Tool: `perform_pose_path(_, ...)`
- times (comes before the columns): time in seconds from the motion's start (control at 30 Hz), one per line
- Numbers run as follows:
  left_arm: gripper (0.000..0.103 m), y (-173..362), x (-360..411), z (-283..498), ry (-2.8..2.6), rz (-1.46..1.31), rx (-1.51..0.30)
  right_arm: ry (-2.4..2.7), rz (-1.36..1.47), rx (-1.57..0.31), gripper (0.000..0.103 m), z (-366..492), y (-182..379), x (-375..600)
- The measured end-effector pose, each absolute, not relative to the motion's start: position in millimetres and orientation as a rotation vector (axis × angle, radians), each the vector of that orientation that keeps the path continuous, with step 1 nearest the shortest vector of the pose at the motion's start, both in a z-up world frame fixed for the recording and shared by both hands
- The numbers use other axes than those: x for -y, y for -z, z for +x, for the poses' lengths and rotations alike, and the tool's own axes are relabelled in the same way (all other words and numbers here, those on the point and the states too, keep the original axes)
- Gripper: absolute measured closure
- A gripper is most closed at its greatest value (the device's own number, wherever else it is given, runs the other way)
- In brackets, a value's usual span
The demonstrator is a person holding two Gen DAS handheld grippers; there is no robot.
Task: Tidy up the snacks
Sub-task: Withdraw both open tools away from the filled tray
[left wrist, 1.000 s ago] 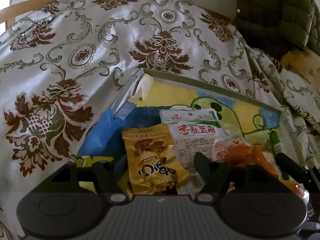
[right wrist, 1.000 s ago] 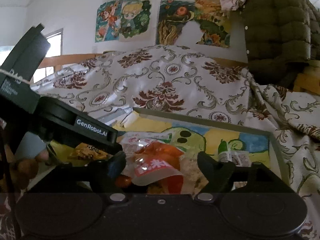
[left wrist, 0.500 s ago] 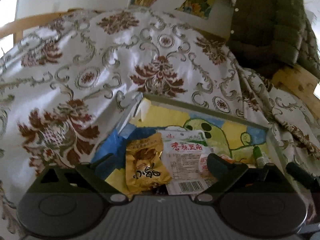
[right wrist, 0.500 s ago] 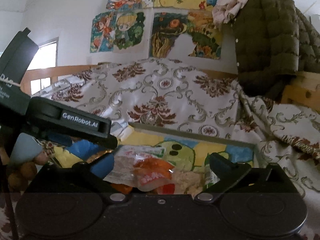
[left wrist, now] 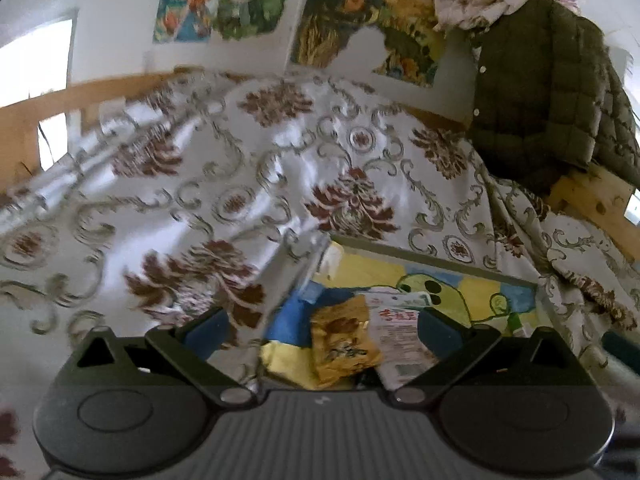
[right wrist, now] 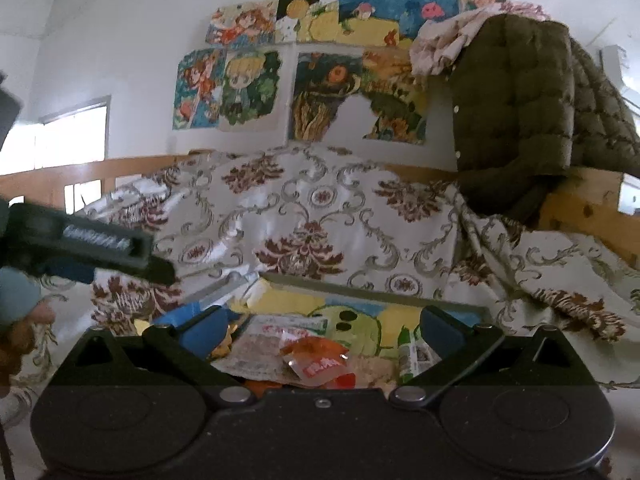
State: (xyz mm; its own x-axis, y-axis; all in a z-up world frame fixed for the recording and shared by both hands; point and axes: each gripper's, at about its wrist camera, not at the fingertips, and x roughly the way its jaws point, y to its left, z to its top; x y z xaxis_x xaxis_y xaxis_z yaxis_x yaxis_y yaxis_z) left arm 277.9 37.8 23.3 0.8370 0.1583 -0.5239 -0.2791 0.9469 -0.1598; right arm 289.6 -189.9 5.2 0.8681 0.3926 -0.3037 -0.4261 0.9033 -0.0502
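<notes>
Over floral bedspread [left wrist: 248, 184] | left gripper [left wrist: 320, 326] and right gripper [right wrist: 320, 326] spread wide, jaws just opened, nothing held | crinkly snack packets [right wrist: 316, 360] gathered in shallow cartoon-printed tray [left wrist: 432, 258] | sorting judged nearly done

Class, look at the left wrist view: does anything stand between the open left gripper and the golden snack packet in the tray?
Nothing visible does. The left gripper is open and empty, and the golden snack packet lies uncovered in the tray beside the white packet.
</notes>
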Motion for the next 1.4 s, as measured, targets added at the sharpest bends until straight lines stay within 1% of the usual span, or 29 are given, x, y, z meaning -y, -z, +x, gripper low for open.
perform_pose_path(0.3, 0.000, -36, -29, 207, -0.294, -0.218, -0.387, -0.395, -0.068, -0.247, 0.001, 246, -23, 200)
perform_pose_path(0.83, 0.000, -38, -8, 116, -0.300, -0.162, -0.324, -0.348, -0.026, -0.285, 0.001, 175, -32, 222)
perform_pose_path(1.07, 0.000, -30, 2, 90, -0.275, -0.165, -0.354, -0.312, -0.002, -0.311, 0.001, 141, -33, 238)
perform_pose_path(1.4, 0.000, -22, 7, 59, -0.234, -0.077, -0.378, -0.238, 0.055, -0.372, 0.001, 99, -24, 257)
